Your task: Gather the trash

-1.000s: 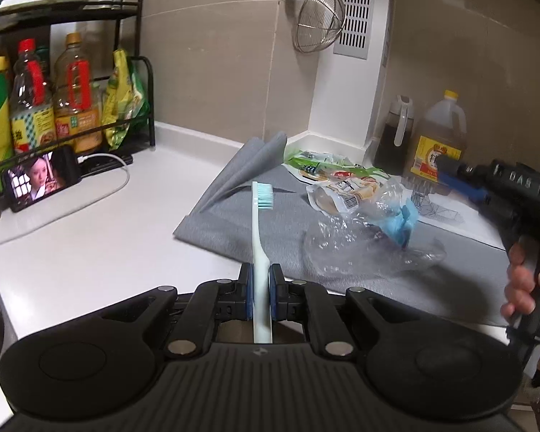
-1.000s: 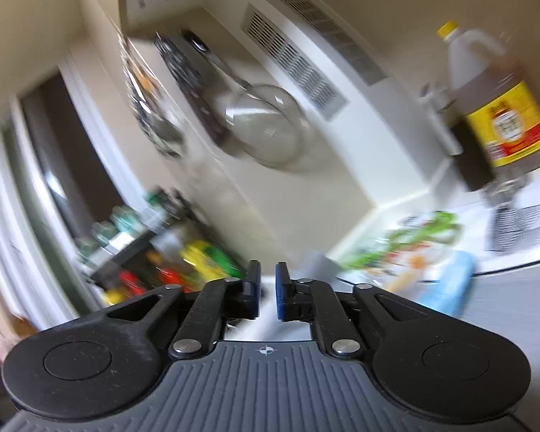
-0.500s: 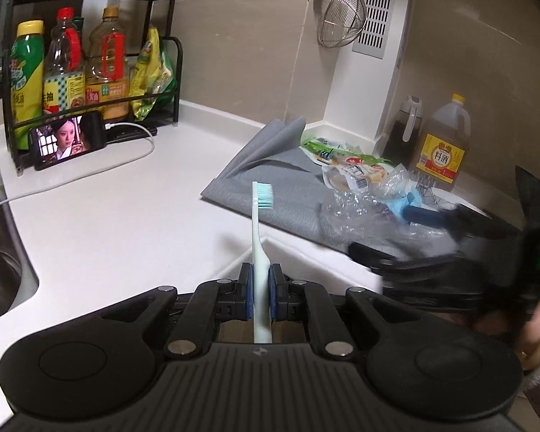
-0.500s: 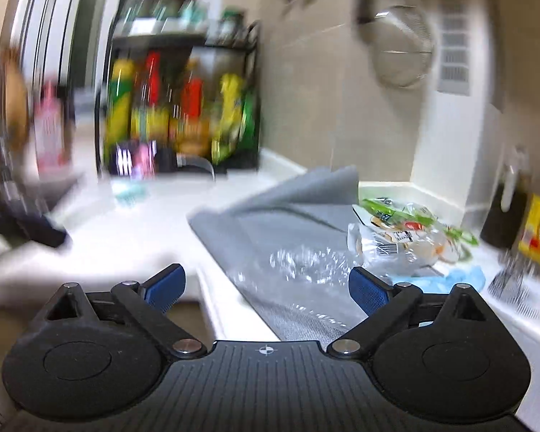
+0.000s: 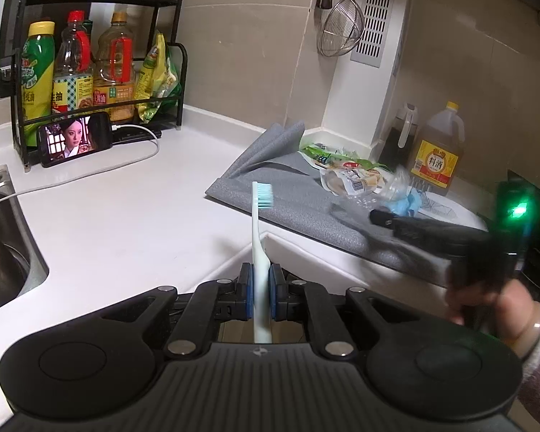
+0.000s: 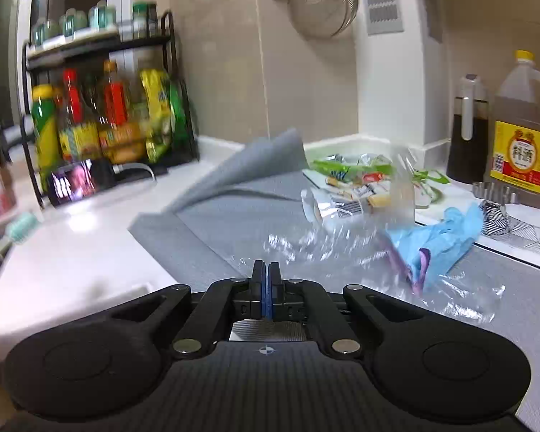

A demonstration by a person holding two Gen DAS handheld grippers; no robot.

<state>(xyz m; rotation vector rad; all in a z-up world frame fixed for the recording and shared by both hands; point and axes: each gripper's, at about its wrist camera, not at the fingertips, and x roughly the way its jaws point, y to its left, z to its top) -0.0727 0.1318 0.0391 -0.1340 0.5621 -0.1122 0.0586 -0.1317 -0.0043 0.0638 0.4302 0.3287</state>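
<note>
Right tongs (image 5: 379, 216) blurred; rack bottles (image 6: 90, 122) smeared; toothbrush (image 6: 16, 232) cut off.

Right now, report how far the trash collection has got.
Done: nothing visibly binned. In hand: left gripper clamps the toothbrush; right gripper has just closed at the clear plastic bag's edge. Left on the grey mat: food wrappers and blue glove.
</note>
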